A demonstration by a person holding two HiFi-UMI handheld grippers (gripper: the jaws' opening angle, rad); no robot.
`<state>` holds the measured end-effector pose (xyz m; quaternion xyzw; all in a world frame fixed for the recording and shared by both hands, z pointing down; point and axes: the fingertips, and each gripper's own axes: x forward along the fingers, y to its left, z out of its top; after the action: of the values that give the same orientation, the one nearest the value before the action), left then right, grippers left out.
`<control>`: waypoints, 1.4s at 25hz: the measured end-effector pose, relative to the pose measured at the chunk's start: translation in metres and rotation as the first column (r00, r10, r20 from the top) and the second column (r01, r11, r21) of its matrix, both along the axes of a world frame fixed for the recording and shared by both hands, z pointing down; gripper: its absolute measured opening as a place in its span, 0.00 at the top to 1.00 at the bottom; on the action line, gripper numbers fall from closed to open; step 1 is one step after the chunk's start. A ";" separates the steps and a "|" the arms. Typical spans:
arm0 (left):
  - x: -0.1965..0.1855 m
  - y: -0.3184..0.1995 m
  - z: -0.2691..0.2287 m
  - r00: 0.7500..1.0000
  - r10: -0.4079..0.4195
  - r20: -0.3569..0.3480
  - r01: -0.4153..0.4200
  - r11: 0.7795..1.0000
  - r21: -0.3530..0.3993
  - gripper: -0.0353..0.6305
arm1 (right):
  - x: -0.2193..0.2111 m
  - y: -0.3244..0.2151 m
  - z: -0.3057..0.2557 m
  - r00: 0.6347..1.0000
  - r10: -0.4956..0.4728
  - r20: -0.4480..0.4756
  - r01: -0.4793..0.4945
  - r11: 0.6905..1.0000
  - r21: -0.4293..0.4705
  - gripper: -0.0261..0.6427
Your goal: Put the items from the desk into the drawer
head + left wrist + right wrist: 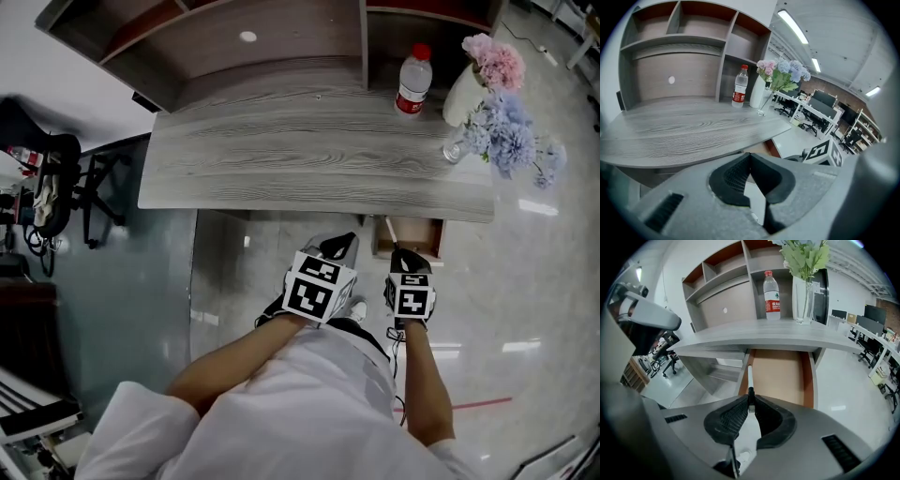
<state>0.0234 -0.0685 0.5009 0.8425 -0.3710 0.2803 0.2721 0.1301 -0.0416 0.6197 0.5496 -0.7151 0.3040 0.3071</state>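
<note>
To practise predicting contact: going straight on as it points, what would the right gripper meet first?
Probably the open drawer: the right gripper, shut on a white pen, aims into it, so the pen tip would likely touch its brown floor near the left wall. Depth is unclear.

In the head view the table (309,159) covers most of the drawer (410,246), and only the drawer's front strip shows. The white pen (750,376) vanishes at its near end between the right gripper's (751,398) fingers (733,420). The flowers (805,256) are cut off by the right gripper view's top edge. In the head view the bottle's (413,80) label is too small to read.
</note>
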 end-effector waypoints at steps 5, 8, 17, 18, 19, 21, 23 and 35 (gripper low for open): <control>-0.006 -0.012 0.002 1.000 -0.003 -0.001 0.003 1.000 -0.007 0.94 | -0.003 -0.012 0.010 1.000 -0.007 -0.018 0.006 1.000 -0.020 0.90; -0.004 -0.016 0.003 1.000 0.006 -0.006 -0.007 1.000 -0.013 0.94 | -0.004 -0.017 0.016 1.000 -0.010 -0.025 0.009 0.999 -0.037 0.90; 0.010 -0.015 0.010 0.996 0.091 0.010 -0.090 0.995 -0.032 0.94 | -0.008 -0.023 0.035 0.999 -0.038 -0.035 0.035 0.995 -0.096 0.90; 0.012 -0.014 0.011 0.995 0.100 0.012 -0.099 0.994 -0.034 0.94 | -0.009 -0.024 0.036 0.999 -0.040 -0.035 0.036 0.994 -0.100 0.90; 0.013 -0.014 0.011 0.994 0.105 0.012 -0.105 0.994 -0.035 0.94 | -0.010 -0.025 0.037 0.998 -0.042 -0.036 0.038 0.994 -0.105 0.90; 0.014 -0.015 0.012 0.994 0.109 0.012 -0.108 0.993 -0.036 0.94 | -0.011 -0.026 0.040 0.998 -0.047 -0.041 0.042 0.992 -0.120 0.90; 0.013 -0.016 0.013 0.994 0.108 0.013 -0.107 0.993 -0.039 0.94 | -0.012 -0.025 0.043 0.997 -0.057 -0.046 0.050 0.989 -0.139 0.90; 0.007 -0.018 0.015 0.997 0.081 0.017 -0.080 0.996 -0.044 0.94 | -0.013 -0.019 0.054 0.996 -0.070 -0.054 0.059 0.982 -0.179 0.90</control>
<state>0.0299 -0.0866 0.5156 0.8481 -0.3331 0.3068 0.2751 0.1171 -0.0609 0.6742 0.5057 -0.6930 0.3395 0.3858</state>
